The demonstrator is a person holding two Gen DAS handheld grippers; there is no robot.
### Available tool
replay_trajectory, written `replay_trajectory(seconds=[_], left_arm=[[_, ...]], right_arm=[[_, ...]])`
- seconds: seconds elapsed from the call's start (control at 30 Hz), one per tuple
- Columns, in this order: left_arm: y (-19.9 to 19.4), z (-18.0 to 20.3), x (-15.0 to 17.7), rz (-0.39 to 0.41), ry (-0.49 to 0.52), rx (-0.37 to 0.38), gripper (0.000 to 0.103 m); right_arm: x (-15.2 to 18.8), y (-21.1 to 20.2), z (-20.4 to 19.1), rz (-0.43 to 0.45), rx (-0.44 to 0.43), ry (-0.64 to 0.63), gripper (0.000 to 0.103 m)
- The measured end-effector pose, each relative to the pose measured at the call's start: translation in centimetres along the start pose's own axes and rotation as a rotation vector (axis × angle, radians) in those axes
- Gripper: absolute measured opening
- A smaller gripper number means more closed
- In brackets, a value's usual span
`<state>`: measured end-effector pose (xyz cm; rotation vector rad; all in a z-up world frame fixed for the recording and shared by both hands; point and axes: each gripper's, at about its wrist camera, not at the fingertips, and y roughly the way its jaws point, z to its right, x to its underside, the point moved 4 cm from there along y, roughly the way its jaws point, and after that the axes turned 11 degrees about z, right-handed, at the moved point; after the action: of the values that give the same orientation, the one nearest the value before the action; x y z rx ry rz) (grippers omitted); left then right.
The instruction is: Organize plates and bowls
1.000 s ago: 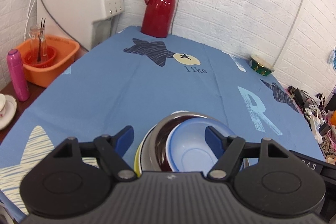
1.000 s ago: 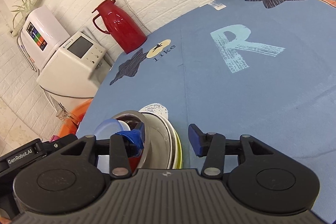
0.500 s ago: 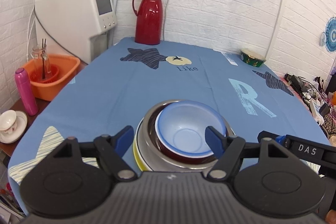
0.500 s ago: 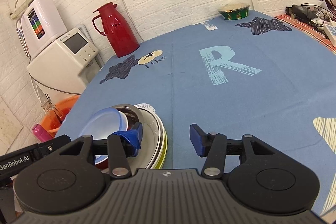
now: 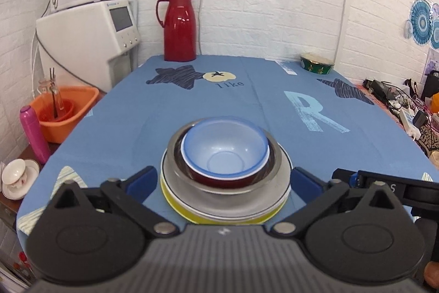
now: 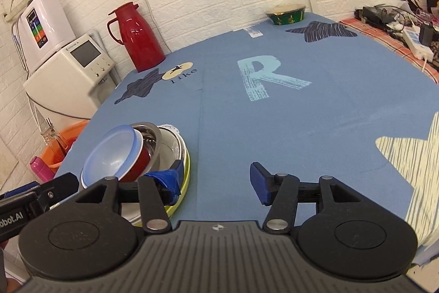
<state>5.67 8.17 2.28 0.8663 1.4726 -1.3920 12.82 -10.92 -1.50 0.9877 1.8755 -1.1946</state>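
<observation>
A stack stands on the blue tablecloth near the front edge: a red bowl with a blue inside [image 5: 225, 148] sits in a steel bowl [image 5: 271, 177], on a white plate [image 5: 284, 194] over a yellow plate [image 5: 178, 206]. The stack also shows in the right wrist view [image 6: 137, 153]. My left gripper [image 5: 222, 183] is open and empty, just in front of the stack, its fingers wide on either side. My right gripper [image 6: 216, 179] is open and empty, to the right of the stack, its left finger beside the plates' rim.
A red thermos [image 5: 179, 26] and a green bowl [image 5: 317, 65] stand at the table's far end. A white dispenser [image 5: 90, 37], orange basin [image 5: 65, 111], pink bottle [image 5: 34, 135] and teacup [image 5: 15, 176] are left of the table. Cables and chargers [image 6: 406, 26] lie to the right.
Both grippers have pulled back and risen away from the stack, staying open. The stack now sits farther ahead in the left wrist view; the bowls have not moved.
</observation>
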Motion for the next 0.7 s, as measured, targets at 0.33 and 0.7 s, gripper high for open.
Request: replay_trajectory(seconds=[0.33, 0.7], left_arm=[[-1.6, 1.4, 1.0, -0.012, 0.048, 0.041, 0.103], [-2.1, 1.8, 1.9, -0.038, 0.042, 0.061, 0.103]], right_arm=[[1.7, -0.4, 1.9, -0.061, 0.069, -0.001, 0.04], [1.7, -0.9, 0.4, -0.036, 0.077, -0.079, 0.042]])
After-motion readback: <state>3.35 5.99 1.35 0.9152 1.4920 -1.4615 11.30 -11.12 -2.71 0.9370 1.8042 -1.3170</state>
